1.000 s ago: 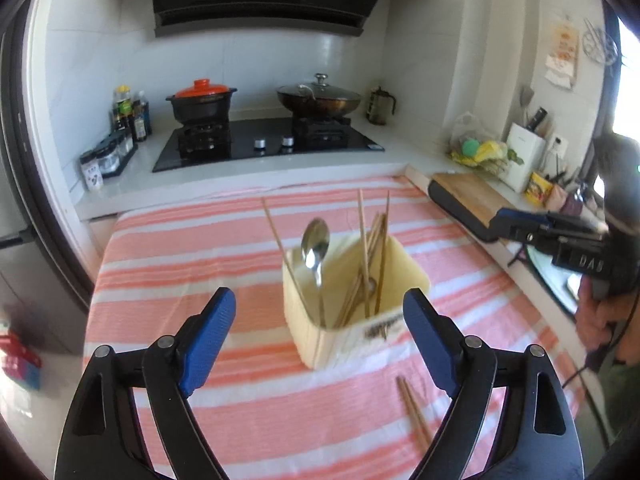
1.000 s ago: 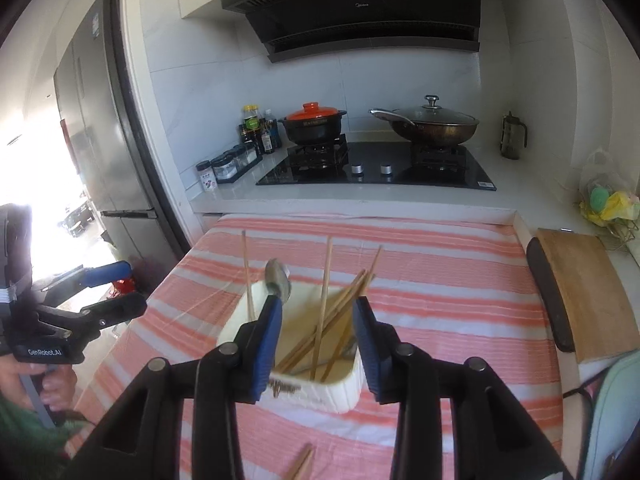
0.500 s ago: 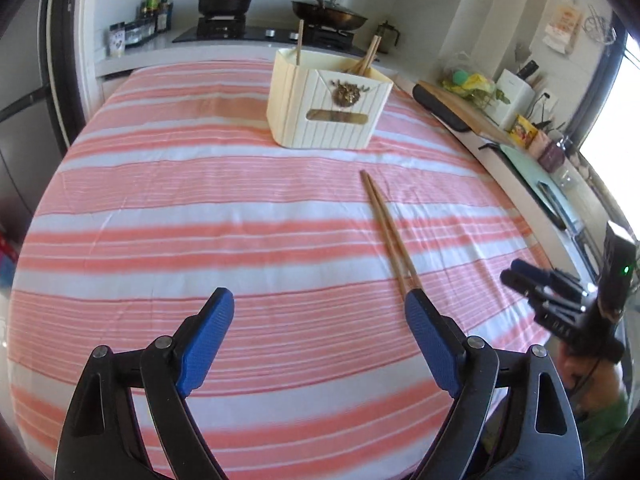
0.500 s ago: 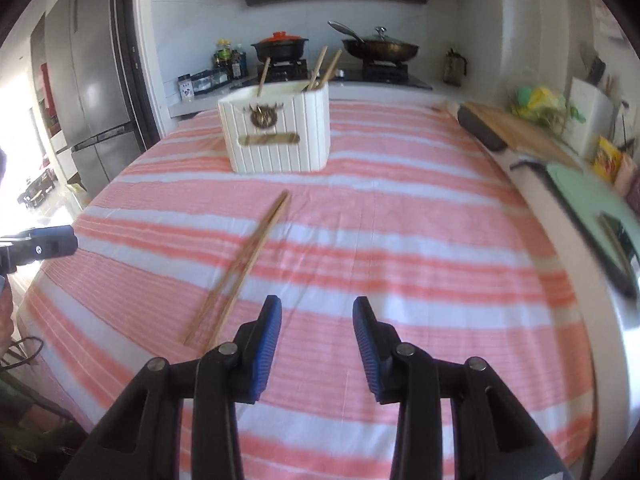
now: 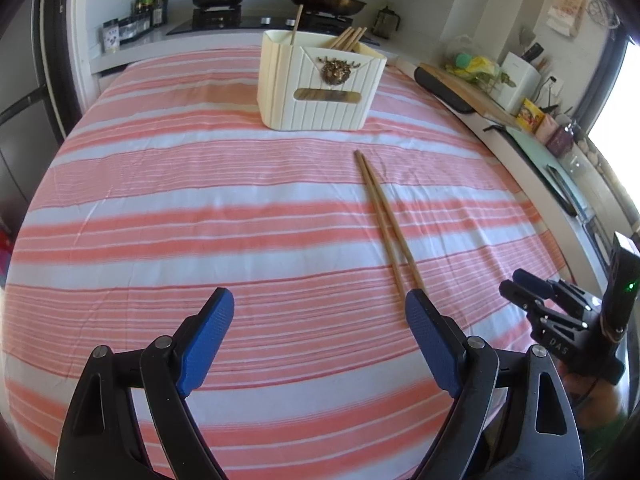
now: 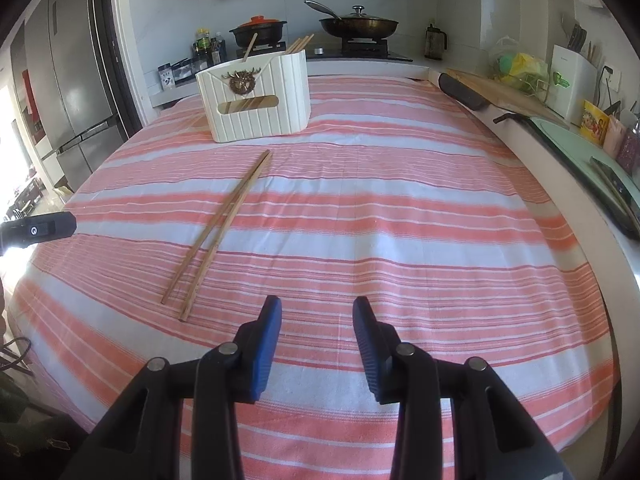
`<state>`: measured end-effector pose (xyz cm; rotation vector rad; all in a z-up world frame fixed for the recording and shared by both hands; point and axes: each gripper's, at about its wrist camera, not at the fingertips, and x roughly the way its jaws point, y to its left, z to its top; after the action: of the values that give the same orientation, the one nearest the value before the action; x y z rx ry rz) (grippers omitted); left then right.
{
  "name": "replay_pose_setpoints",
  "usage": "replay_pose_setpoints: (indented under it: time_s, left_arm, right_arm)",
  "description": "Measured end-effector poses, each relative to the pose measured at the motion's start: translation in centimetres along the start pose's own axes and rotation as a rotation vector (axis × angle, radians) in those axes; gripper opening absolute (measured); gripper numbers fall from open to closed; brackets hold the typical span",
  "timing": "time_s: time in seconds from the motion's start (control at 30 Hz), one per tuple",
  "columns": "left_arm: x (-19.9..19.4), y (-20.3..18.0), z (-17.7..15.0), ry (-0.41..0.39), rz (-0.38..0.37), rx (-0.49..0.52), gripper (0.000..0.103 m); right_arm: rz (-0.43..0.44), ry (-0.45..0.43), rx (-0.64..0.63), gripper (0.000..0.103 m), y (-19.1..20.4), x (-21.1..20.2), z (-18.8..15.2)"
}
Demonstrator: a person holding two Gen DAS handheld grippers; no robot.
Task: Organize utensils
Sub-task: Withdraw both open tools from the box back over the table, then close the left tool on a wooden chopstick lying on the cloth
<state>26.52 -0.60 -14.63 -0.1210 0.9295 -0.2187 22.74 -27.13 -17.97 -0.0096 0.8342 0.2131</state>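
**Ana:** Kitchen counters and a stove run along the far wall, and nearer is a table under a pink-and-white striped cloth (image 5: pixel 168 208). Where are the utensils?

**Ben:** Most stand in the cream holder (image 5: pixel 320 88) at the far middle of the table. One pair of wooden chopsticks (image 5: pixel 386 224) lies loose on the cloth, side by side, between the holder and the near edge.

**Ana:** And the claws?

**Ben:** The left gripper (image 5: pixel 320 320) gapes wide and holds nothing; the near ends of the chopsticks lie just by its right finger. The right gripper (image 6: pixel 317 320) stands partly open, also with nothing between its fingers, and the chopsticks lie off to its left.

**Ana:** How will they handle?

**Ben:** Light, stiff and thin, I'd say. They lie flat on soft cloth, so the fingers would have to press down around them, and smooth round sticks could roll or split apart. I'd pinch both together near the middle, across their length, so neither end droops.
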Motion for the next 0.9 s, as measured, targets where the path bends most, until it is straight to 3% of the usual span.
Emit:
replay_pose_setpoints:
  time_s: [0.27, 0.43, 0.7, 0.9]
  left_arm:
    - [1.8, -0.2, 0.5, 0.007, -0.021, -0.042, 0.088]
    - [4.2, -0.5, 1.8, 0.028, -0.121, -0.117, 0.088]
    - [7.3, -3.2, 4.3, 0.027, -0.075, -0.023, 0.088]
    - [10.5, -4.6, 4.7, 0.041, 0.036, 0.077, 0.088]
  right_arm:
    - [0.014, -0.003, 0.024, 0.038, 0.2, 0.5, -0.1]
    - [0.007, -0.014, 0.042, 0.038, -0.1, 0.3, 0.0]
    - [0.012, -0.011, 0.079, 0.038, -0.7, 0.3, -0.6]
    - [0.011, -0.021, 0.078, 0.038, -1.0, -0.1, -0.4]
